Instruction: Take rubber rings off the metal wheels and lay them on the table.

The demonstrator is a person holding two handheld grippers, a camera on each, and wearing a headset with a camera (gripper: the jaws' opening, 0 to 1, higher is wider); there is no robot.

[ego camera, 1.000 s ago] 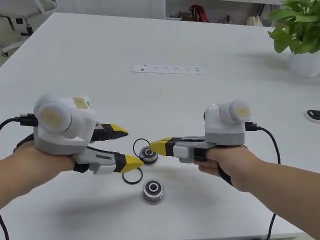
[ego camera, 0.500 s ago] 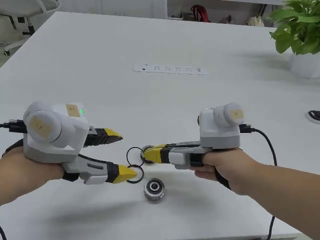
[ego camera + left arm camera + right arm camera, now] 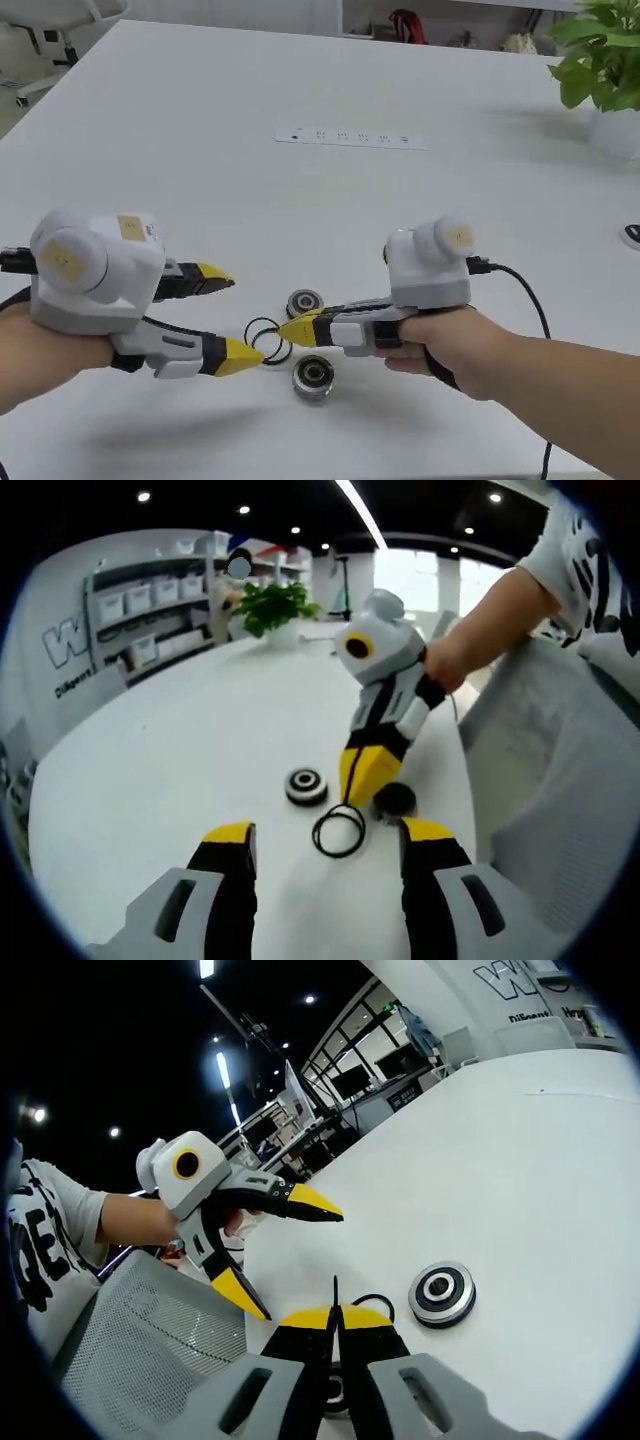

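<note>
- A thin black rubber ring (image 3: 263, 338) lies on the white table (image 3: 200, 150) near the middle of the head view. It reads as two overlapping loops, and whether that is one ring or two is hard to make out.
- The right gripper (image 3: 298, 328) has its yellow-tipped jaws pressed together on the ring's edge at the ring's 3 o'clock side. In the right gripper view, a black sliver of ring stands up between the closed tips.
- The left gripper (image 3: 228, 315) is spread wide at the ring's 9 o'clock side. Its nearer tip is just beside the ring, and whether they touch cannot be told.
- In the left gripper view the ring lies just ahead, between the two tips.
- A far round metal wheel (image 3: 304, 303) lies flat just beside the ring, at its 1 o'clock.
- A near round metal wheel (image 3: 313, 374) lies at the ring's 5 o'clock, below the right gripper's jaws. In the right gripper view those jaws hide most of it.
- Whether either wheel carries a ring is too small to tell.
- A white power strip (image 3: 350, 138) lies well apart at 12 o'clock.
- A green potted plant (image 3: 600, 60) is cut off at the frame's 2 o'clock corner.
</note>
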